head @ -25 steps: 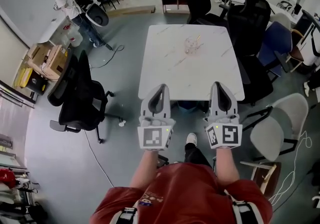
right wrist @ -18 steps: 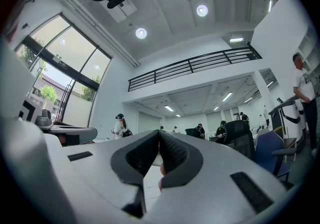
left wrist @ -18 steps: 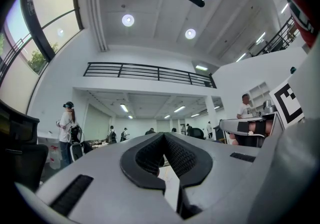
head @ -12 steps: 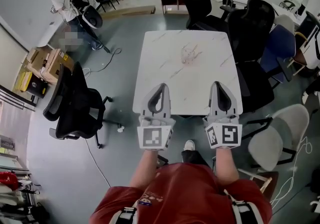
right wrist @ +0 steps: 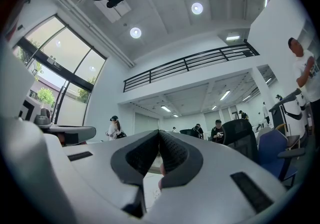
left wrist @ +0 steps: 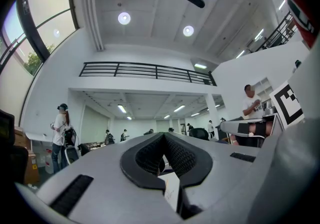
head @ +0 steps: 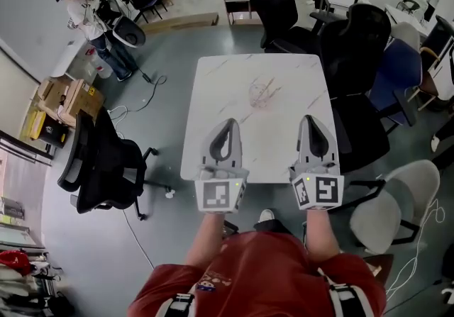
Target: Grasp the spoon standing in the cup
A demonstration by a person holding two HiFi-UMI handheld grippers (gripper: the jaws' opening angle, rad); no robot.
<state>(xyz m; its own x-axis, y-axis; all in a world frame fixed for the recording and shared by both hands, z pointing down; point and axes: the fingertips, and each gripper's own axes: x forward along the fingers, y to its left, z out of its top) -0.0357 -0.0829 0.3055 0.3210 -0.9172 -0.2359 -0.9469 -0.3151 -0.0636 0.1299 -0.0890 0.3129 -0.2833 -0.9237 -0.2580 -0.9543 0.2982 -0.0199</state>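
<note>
Item: spoon [head: 270, 84], upright in clear cup [head: 262, 94], mid table [head: 213, 96]. Likely light, stiff, slick; cup looks fragile and tippy. Take handle above rim. My left gripper [head: 228, 124], right gripper [head: 313, 120]: both clenched, empty, over table's near edge.

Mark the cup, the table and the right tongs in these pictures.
cup [head: 263, 93]: head view, on its clear wall, at mid-table.
table [head: 220, 120]: head view, on the bare marbled top, left of the cup.
right tongs [head: 314, 119]: head view, at the closed tips, above the tabletop.
</note>
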